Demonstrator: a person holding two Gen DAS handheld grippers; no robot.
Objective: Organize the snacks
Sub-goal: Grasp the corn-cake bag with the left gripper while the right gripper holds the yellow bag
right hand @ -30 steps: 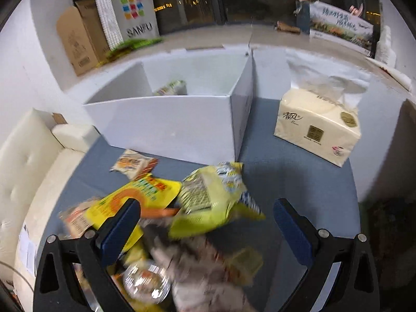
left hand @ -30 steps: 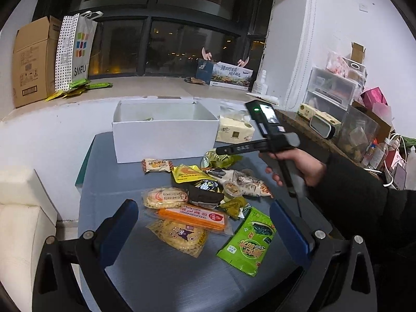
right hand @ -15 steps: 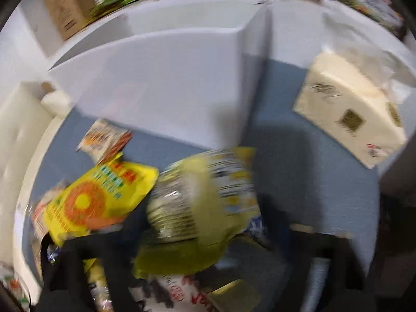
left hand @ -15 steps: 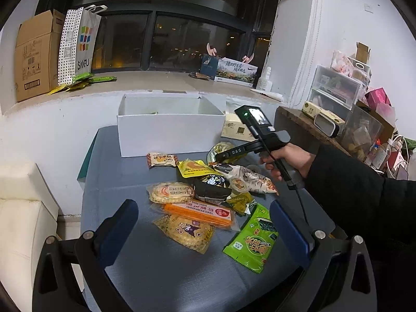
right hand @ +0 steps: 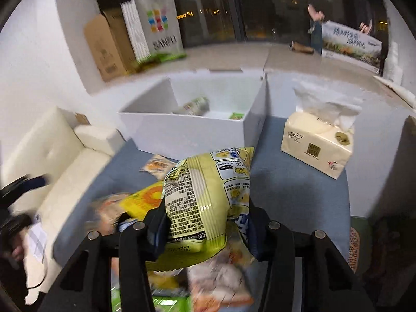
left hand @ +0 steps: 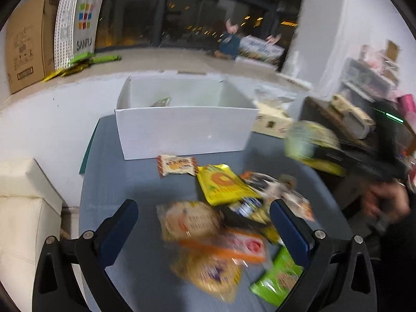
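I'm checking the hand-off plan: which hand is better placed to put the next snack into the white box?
Right: the right gripper has just closed on the yellow-green bag, facing the white box. The left gripper is open and empty.

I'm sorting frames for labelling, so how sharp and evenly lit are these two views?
Left wrist view: heavy motion blur smears the snack pile and right gripper; the white box stays readable. Right wrist view: the held yellow bag is sharp, lower snacks smeared. Both: fisheye bending, dark corners, black night windows.
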